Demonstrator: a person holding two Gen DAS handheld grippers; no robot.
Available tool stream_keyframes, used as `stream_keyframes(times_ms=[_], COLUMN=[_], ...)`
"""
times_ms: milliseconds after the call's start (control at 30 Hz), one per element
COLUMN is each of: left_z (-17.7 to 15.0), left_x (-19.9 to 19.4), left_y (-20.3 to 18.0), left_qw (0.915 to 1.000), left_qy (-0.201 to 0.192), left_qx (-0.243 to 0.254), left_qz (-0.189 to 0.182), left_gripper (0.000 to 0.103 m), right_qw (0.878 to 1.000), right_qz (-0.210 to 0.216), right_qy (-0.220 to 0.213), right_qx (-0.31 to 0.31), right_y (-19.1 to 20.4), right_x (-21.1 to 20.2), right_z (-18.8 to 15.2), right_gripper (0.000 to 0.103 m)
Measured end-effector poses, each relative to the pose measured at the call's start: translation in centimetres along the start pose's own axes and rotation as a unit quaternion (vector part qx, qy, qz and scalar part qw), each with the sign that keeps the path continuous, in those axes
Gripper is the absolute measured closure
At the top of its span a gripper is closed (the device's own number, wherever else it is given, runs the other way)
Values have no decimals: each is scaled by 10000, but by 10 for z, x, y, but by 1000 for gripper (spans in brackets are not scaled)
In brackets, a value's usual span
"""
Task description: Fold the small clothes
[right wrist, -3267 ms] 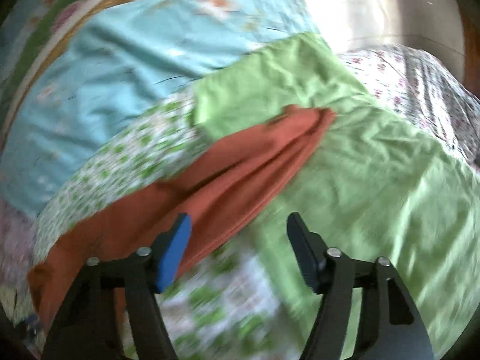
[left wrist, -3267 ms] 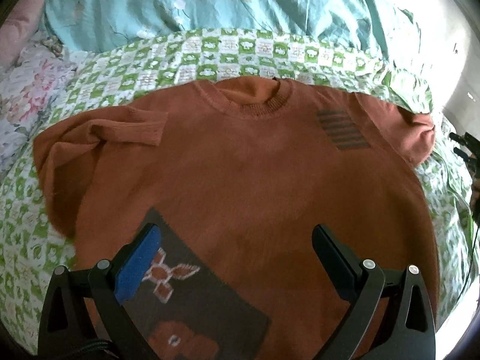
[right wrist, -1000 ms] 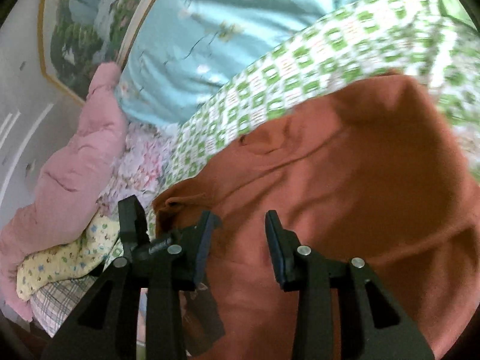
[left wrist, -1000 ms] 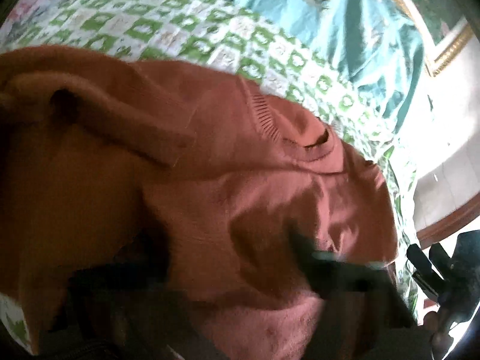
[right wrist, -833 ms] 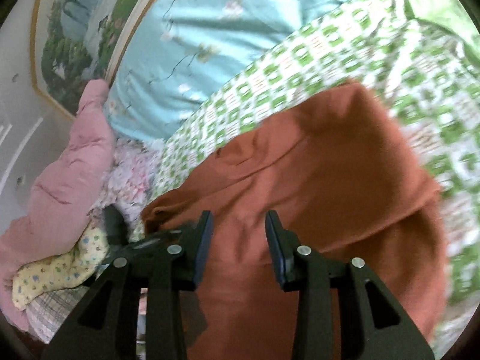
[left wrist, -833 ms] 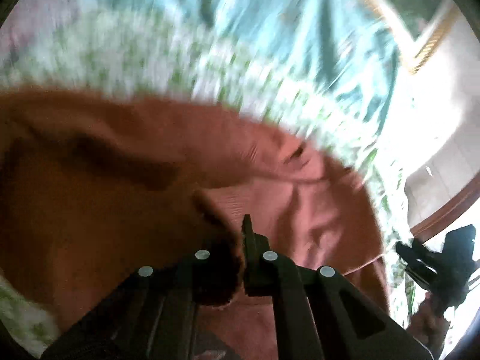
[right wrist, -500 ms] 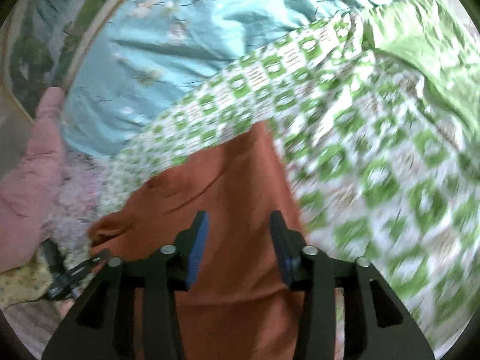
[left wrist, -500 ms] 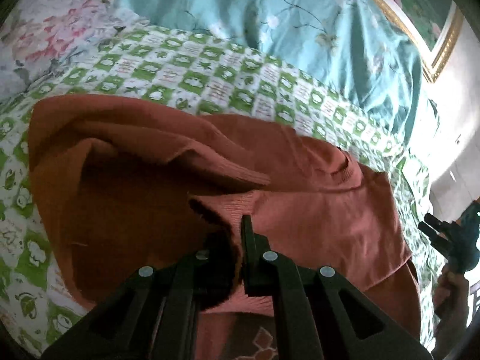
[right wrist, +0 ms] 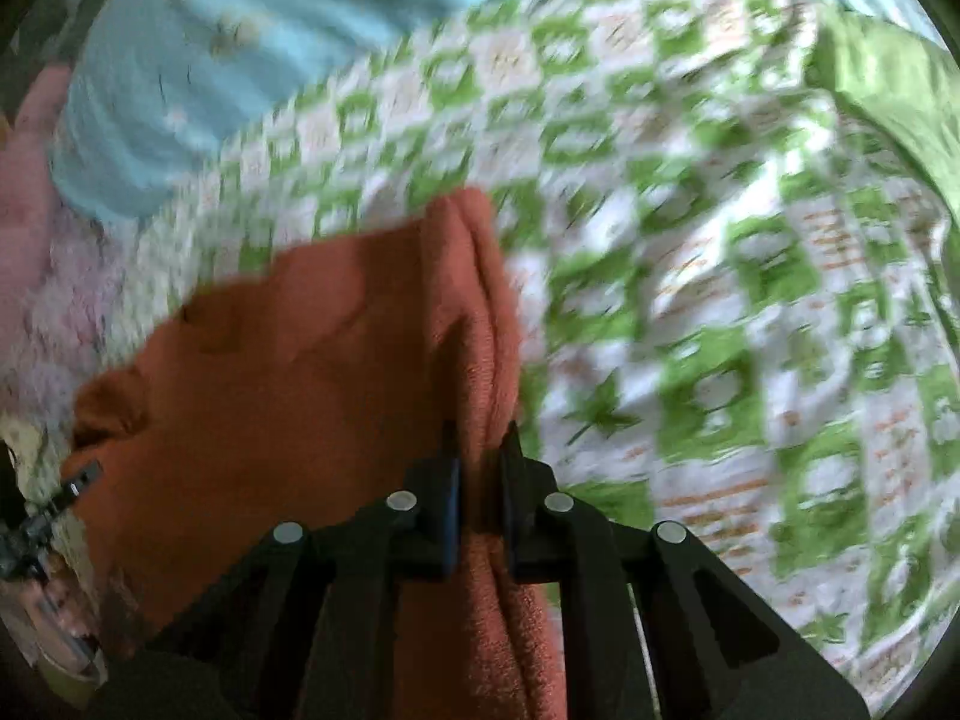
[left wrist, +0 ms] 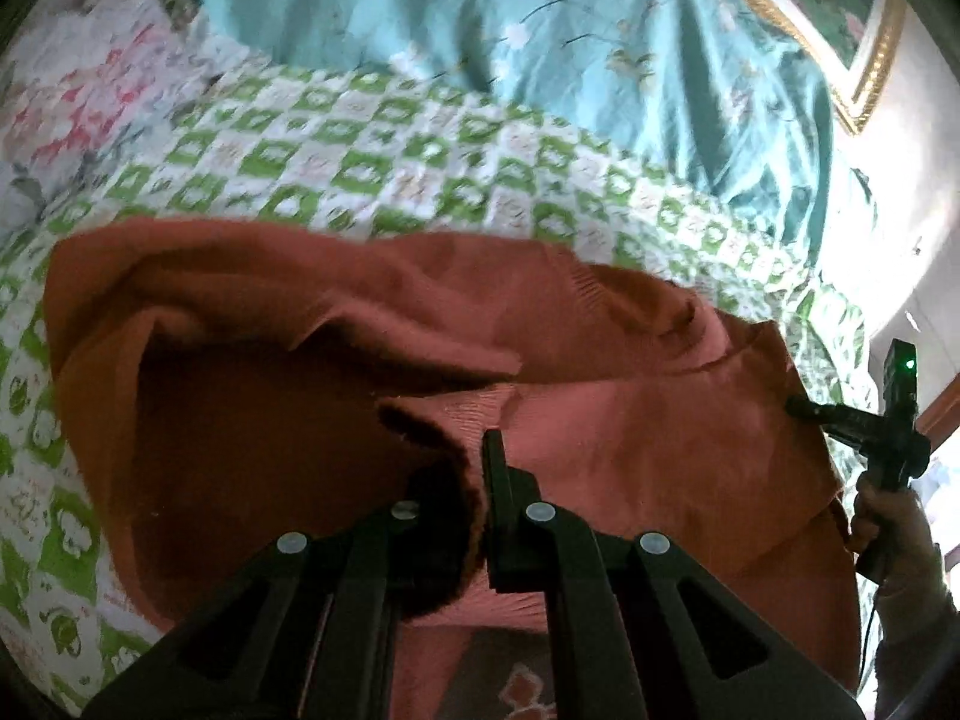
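Observation:
A rust-orange knit sweater (left wrist: pixel 630 438) lies on a green-and-white checked bedspread (left wrist: pixel 372 162). My left gripper (left wrist: pixel 474 468) is shut on a fold of the sweater's hem and holds it lifted over the body toward the collar. My right gripper (right wrist: pixel 480 444) is shut on the sweater's right edge (right wrist: pixel 474 324), which bunches up between the fingers. The right gripper also shows at the far right of the left wrist view (left wrist: pixel 864 426), at the sweater's edge. The sweater's left sleeve (left wrist: pixel 372 324) lies folded across the chest.
A teal flowered quilt (left wrist: pixel 540 48) lies behind the bedspread. Pink and floral bedding (right wrist: pixel 36 228) is piled at the left. A plain green cloth (right wrist: pixel 888 72) lies at the far right. A gold-framed picture (left wrist: pixel 864 60) hangs on the wall.
The right gripper has closed from open onto the sweater's right edge. The left gripper stays shut on the lifted hem and has carried it a little further over the sweater.

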State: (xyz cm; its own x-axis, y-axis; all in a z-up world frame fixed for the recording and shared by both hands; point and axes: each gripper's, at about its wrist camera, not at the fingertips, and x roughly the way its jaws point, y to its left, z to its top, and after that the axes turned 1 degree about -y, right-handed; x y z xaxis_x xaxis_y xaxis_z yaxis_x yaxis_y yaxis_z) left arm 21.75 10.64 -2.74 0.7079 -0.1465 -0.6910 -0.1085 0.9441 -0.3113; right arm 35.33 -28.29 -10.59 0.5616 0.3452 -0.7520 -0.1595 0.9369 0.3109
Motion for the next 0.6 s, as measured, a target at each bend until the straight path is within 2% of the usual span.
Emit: stream_keyframes(times_ms=[67,167,200,300,433,467,567,600], left_z=[1,-4,-6,-13,-19,-20,-22,-21], left_x=[7,29,32,18,-15,-21,-42,-46], left_y=[-7,-2,2,13,19,20,18,16], left_qw=[9999,9986,9982,9985,9986,9984,9968,9963], left_qy=[17,329,442,415,231,189,-23,-104], left_qx=[103,116,47,-72,2,29,153,223], left_qz=[101,400,394,349,475,539,778,821], left_gripper=[99,98,96,85,82,75,37,35], right_qw=[9993,9994,9993,9983,9979,9977,9970,9968], right_qz=[-10,-160,-197,-272,1,142,472,567], right_qy=[-235,-47,-4,-183,-511,-558,-540,-491], right_qx=[290,289,333,485,400,355,286,279], right_y=[-13,-14,-15,-14,2,9,28,35], right_x=[-10,1,3,-13,-48,-57,-70,-70], right_z=[1,-3,-5,-8,-17,-24,-43,-50], right_gripper=[92,90,88,74,67,65,55,54])
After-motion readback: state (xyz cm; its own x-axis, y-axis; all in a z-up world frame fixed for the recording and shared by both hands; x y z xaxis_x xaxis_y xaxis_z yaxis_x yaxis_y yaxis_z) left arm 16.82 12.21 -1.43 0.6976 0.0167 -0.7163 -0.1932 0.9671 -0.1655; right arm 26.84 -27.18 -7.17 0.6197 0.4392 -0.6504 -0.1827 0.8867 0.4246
